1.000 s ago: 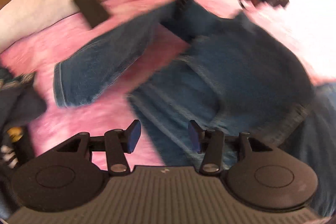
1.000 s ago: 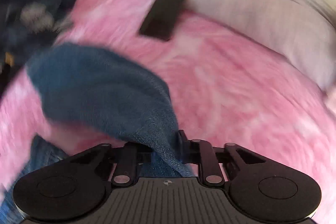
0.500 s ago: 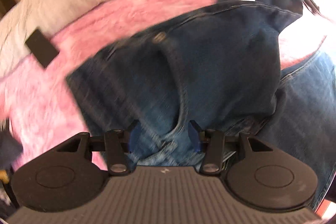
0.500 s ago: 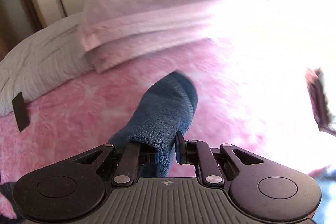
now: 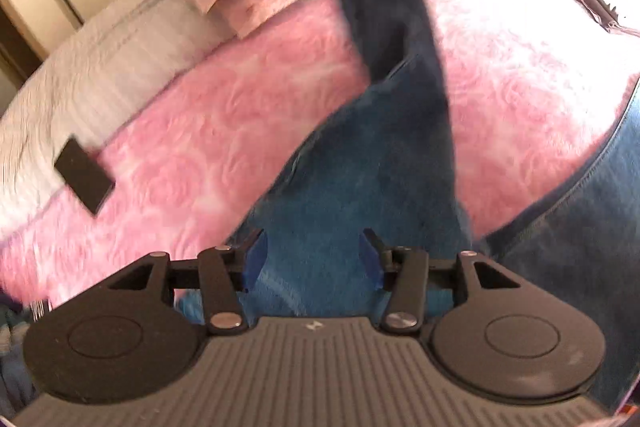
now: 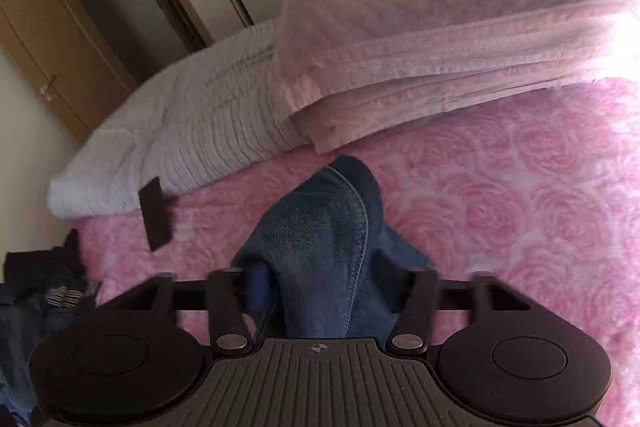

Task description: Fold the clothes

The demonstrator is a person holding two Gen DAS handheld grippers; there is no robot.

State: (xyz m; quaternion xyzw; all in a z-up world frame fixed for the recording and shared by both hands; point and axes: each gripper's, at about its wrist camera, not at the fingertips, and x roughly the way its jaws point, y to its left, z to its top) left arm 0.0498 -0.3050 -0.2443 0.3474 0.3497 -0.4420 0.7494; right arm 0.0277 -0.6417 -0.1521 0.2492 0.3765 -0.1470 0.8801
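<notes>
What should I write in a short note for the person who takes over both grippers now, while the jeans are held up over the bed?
Right gripper: shut on a bunch of the jeans, held above the pink blanket.
Left gripper: open, jaws on either side of the denim, not clamped.
Jeans: stretched from the left gripper up to the right one; one part hangs lower on the right.
Nearby: black phone on the blanket, folded pink towel, dark clothes pile at the left edge.
Done: no fold visible.
Left: grip with the left, lay flat, fold.

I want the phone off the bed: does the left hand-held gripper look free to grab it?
Probably yes: the left hand-held gripper is open, the phone lies uncovered on the pink blanket, beside the jeans.
</notes>
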